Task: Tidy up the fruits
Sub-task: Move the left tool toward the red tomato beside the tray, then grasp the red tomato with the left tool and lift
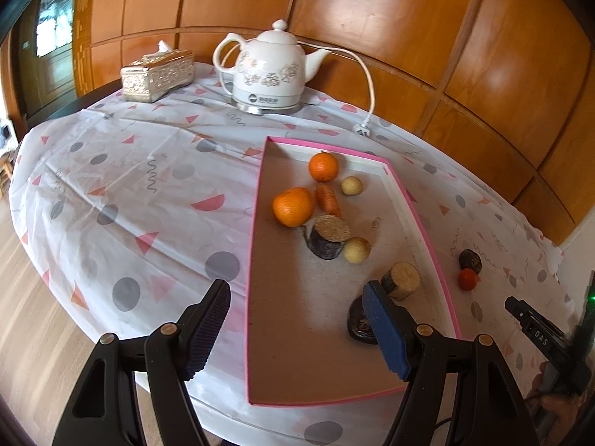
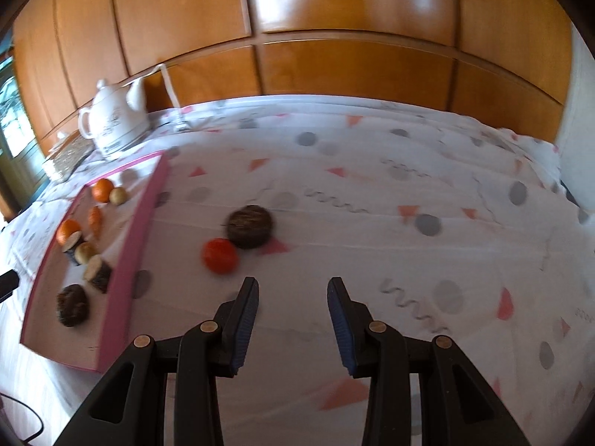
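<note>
A pink-rimmed tray (image 1: 253,260) holds two oranges (image 1: 293,206), a carrot (image 1: 328,197), two pale round fruits (image 1: 356,249), two dark-skinned cut pieces (image 1: 329,238) and a dark round fruit (image 1: 359,321). My left gripper (image 1: 295,293) hovers open over the tray's near half, with nothing between its fingers. On the cloth to the right of the tray lie a small red fruit (image 2: 219,255) and a dark round fruit (image 2: 250,231), touching or nearly so. My right gripper (image 2: 293,286) is just short of them, a little to their right, its jaws apart and empty.
A white kettle (image 1: 269,70) with its cord and plug stands at the back of the table, and a silver tissue box (image 1: 158,74) sits to its left. Wooden wall panels close the far side. The patterned tablecloth (image 2: 409,193) stretches to the right. The table edge drops to the floor at the left.
</note>
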### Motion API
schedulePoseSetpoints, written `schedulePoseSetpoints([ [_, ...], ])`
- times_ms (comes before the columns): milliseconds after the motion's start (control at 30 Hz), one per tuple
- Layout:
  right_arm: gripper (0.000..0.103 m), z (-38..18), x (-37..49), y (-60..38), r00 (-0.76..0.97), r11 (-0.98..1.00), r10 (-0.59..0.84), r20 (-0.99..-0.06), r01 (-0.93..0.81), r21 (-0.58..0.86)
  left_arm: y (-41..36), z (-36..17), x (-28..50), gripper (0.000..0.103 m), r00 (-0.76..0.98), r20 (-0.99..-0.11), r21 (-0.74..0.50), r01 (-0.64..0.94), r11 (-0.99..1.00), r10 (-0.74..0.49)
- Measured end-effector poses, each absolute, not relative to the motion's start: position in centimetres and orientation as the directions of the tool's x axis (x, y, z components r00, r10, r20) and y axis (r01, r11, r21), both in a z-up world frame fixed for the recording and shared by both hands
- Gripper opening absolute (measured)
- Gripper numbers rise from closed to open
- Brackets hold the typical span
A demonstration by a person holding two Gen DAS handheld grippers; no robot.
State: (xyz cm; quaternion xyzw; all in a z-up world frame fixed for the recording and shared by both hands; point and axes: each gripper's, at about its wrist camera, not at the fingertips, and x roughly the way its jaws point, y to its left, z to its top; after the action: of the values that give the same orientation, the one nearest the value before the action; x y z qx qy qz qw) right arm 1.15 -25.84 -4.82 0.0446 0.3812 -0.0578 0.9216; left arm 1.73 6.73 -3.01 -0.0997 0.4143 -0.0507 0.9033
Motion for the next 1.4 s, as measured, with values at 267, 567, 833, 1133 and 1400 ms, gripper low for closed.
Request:
schedulePoseSetpoints([
  [267,0.039,-5.3,0.2,-29.8,0.691,0.967,-0.158,-0.705,0.254,0.031,4.2,-2.5,2.3,0.074,0.631,-0.743,-0.191,0.116,0.975,-0.221],
  [567,0.039,-6.0,-0.6,-34.5,0.663,0.918,-0.267,-0.700,0.395,0.024,-0.3,-1.7,3.1,0.074,0.598,-0.745,-0.150,0.280,0.948,-0.295],
  [833,0.039,-6.5,-1.8,-38.8,0.623,0.858,-0.350,-0.699,0.513,0.028,-4.7,-1.1,4.2,0.074,0.560,-0.749,-0.119,0.413,0.903,-0.355],
  [1133,0.039,-7.5,-2.4,-40.9,0.589,0.823,-0.381,-0.713,0.567,0.029,-9.3,-1.2,5.5,0.074,0.521,-0.759,-0.072,0.529,0.846,-0.390],
  [1400,0.039,-7.7,-2.6,-41.6,0.592,0.810,-0.390,-0.705,0.585,0.043,-13.6,-3.0,7.1,0.065,0.443,-0.803,-0.064,0.602,0.796,-0.400],
])
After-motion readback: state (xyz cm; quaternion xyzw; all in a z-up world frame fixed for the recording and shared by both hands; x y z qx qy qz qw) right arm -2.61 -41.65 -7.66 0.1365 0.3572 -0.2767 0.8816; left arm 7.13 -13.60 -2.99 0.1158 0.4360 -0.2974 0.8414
